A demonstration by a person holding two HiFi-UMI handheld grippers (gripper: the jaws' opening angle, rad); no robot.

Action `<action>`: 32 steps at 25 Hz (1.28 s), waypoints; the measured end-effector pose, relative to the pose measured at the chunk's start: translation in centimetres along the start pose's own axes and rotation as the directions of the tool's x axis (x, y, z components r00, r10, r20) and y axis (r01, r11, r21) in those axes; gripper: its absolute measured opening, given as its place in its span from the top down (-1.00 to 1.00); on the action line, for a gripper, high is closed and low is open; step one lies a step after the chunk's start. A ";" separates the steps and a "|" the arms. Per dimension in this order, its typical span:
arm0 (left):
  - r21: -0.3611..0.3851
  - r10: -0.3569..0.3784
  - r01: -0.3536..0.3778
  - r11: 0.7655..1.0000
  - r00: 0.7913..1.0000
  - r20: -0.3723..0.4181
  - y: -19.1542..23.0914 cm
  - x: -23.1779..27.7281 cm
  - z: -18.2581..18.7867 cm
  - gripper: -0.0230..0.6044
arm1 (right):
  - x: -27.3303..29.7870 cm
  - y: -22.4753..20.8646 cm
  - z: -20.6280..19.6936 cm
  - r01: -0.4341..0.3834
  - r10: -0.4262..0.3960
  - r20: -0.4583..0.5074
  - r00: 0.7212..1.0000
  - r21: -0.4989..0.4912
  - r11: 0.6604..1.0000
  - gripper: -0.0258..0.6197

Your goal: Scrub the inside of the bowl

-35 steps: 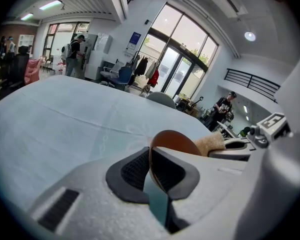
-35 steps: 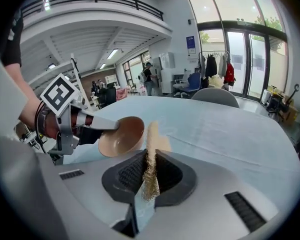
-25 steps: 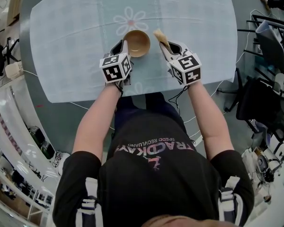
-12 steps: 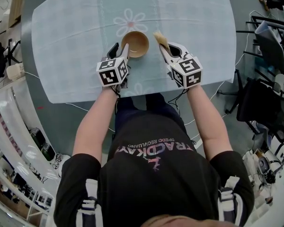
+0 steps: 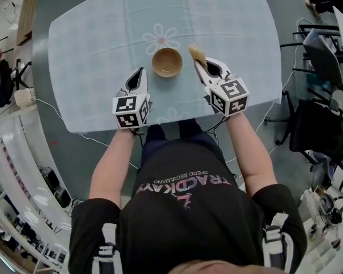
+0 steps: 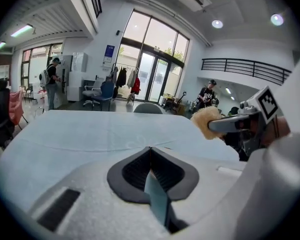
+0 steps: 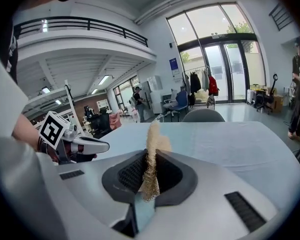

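My left gripper [image 5: 139, 73] has quit the bowl [image 5: 167, 62], jaws just closed empty; tan bowl holds nothing; right gripper [image 5: 203, 65] clamps scrubber [image 5: 195, 52].

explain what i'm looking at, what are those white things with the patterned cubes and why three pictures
There is no robot here: a person holds a hand-held gripper in each hand, and the patterned cubes are part of those grippers. The head view comes from a camera on the person's head, looking down. The other two views come from cameras riding on each gripper, looking along its fingers. On the cloth-covered table stands a brown bowl. The right gripper is shut on a tan scrubber. The left gripper has just closed its fingers on nothing and hovers beside the bowl, apart from it.
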State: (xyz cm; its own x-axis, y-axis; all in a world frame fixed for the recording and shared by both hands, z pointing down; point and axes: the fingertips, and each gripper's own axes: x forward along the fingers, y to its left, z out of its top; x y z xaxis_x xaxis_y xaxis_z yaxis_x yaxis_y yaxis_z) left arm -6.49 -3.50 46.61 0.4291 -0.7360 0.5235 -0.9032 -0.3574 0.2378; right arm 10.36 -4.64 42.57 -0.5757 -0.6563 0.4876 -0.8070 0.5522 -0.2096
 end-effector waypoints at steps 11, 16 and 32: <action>0.162 -0.162 0.128 0.978 0.963 0.217 -3.4 -8.9 8.9 0.88 | -6.0 5.8 9.1 0.059 -0.047 0.239 0.970 -0.045 0.997 0.82; 0.171 -0.213 0.169 0.971 0.934 0.287 -4.2 -12.4 11.5 0.88 | -8.7 9.1 11.5 0.109 -0.072 0.311 0.948 -0.104 0.989 0.82; 0.226 -0.314 0.263 0.938 0.922 0.229 -3.8 -15.6 9.4 0.88 | -10.4 14.4 7.8 0.186 -0.160 0.301 0.940 -0.060 0.981 0.82</action>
State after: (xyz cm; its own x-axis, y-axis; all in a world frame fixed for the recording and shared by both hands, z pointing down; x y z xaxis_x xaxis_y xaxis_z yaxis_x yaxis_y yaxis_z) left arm -9.62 3.93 29.87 0.6814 -0.6980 0.2203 -0.7316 -0.6586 0.1760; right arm 3.67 6.14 27.90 -0.4516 -0.8601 0.2373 -0.8907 0.4501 -0.0638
